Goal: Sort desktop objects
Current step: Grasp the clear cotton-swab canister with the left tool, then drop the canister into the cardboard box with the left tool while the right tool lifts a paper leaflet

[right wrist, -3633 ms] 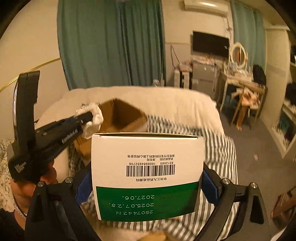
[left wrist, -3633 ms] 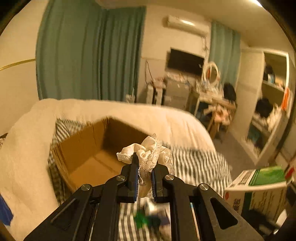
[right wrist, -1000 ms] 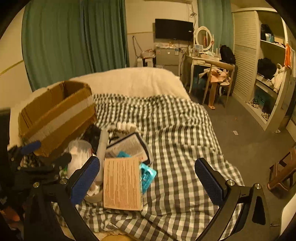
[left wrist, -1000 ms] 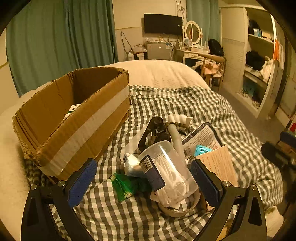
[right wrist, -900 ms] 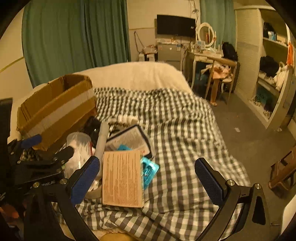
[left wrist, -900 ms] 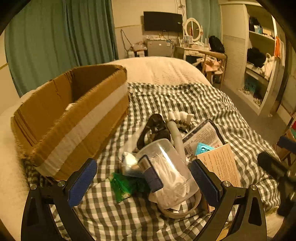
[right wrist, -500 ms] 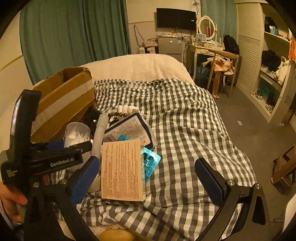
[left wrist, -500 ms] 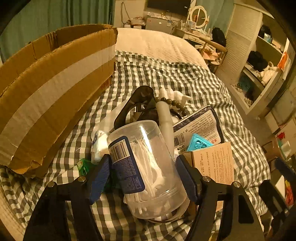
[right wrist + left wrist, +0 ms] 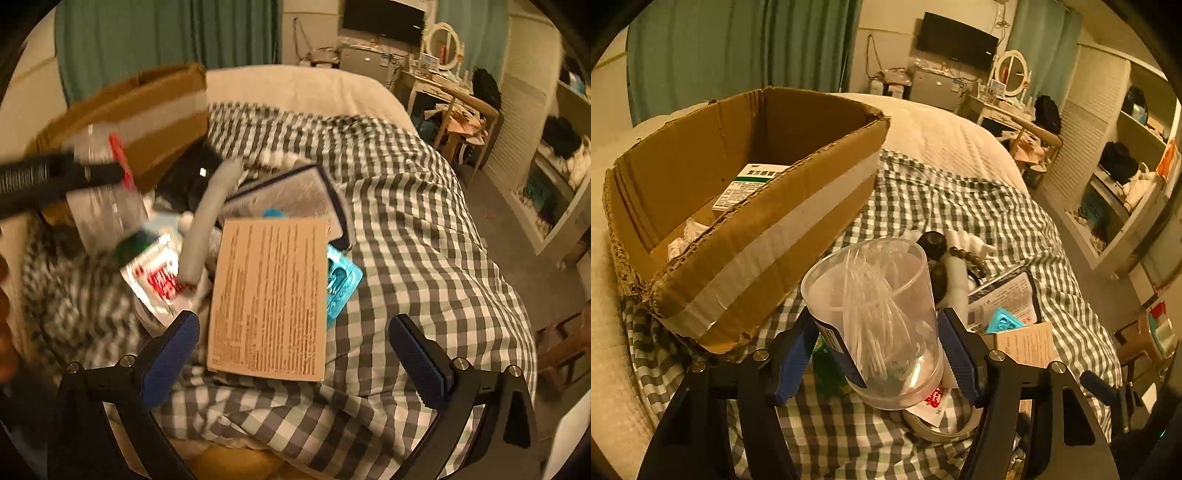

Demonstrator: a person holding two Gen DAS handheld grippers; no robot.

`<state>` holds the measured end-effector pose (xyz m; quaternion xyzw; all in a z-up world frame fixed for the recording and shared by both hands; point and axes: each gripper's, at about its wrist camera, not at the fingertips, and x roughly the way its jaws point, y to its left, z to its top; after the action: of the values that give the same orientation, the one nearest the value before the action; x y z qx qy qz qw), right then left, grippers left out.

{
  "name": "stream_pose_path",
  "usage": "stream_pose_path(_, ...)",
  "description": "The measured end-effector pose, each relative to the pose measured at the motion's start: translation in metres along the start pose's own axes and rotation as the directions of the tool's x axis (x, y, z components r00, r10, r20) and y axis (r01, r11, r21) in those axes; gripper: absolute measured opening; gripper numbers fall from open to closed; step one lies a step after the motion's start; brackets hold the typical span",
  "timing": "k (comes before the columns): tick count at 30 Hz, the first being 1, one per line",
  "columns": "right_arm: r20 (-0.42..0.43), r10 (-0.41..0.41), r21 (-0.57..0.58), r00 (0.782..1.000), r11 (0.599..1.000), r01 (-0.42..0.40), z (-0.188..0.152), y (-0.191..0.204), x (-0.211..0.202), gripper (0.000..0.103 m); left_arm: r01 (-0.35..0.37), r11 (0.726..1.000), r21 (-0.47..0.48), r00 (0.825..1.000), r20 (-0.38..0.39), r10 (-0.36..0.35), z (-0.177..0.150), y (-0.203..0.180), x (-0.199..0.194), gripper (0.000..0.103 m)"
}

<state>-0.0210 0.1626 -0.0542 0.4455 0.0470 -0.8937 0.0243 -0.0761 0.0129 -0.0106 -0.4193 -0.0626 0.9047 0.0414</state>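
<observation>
On a bed spread with a checked cloth [image 9: 424, 229], the left gripper [image 9: 879, 343] is clamped on a clear plastic jar [image 9: 879, 317] of white swabs, its blue pads pressed to the jar's sides and the jar lifted clear of the clutter, tilted toward 11 o'clock; the cardboard box [image 9: 746, 206] stands open at 10 o'clock from the jar, a band of pale tape along its near wall, with a green-and-white medicine carton [image 9: 750, 182] and crumpled white fabric [image 9: 689, 236] lying inside. At 3 o'clock from the jar, still on the cloth, lie a dark-edged packet [image 9: 1008, 295], a teal blister pack [image 9: 1003, 323] and a tan printed box [image 9: 1027, 343]; a roll of tape [image 9: 942, 428] sits under the jar, at 5 o'clock. In the right wrist view, the right gripper [image 9: 291, 354] hangs with its jaws wide apart and nothing between them, low over the tan printed box; a pale tube [image 9: 210, 218] runs toward 11 o'clock beside that box, and a red-and-white sachet [image 9: 159, 273] lies at 9 o'clock; the left side of this view is blurred.
</observation>
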Motion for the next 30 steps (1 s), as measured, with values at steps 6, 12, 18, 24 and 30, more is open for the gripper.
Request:
stream_pose_path(6, -0.065, -0.022, -0.051, 0.998, 0.999, 0.019, -0.005, 0.009, 0.023, 0.098, -0.007, 1.000, -0.002, 1.000, -0.026, 0.007, -0.001, -0.004, 0.013, 0.068)
stream_pose_path(12, -0.065, -0.008, -0.004, 0.998, 1.000, 0.008, -0.001, 0.005, 0.034, 0.076, -0.026, 0.999, 0.041, 1.000, -0.003, 0.027, -0.003, -0.010, 0.011, 0.068)
stream_pose_path(18, -0.021, 0.050, 0.101, 0.999, 0.994, -0.048, 0.000, -0.011, 0.016, 0.075, -0.051, 0.997, 0.060, 0.999, 0.019, 0.050, -0.004, -0.010, 0.009, 0.068)
stream_pose_path(24, 0.043, 0.085, 0.175, 0.995, 0.980, -0.091, 0.007, -0.025, -0.008, 0.075, -0.072, 0.994, 0.081, 0.995, 0.068, 0.067, -0.003, -0.012, -0.002, 0.068)
stream_pose_path(30, 0.119, 0.119, 0.208, 0.986, 0.968, -0.141, 0.024, -0.023, -0.041, 0.075, -0.079, 0.994, 0.081, 0.989, 0.127, 0.069, 0.008, -0.012, -0.028, 0.068)
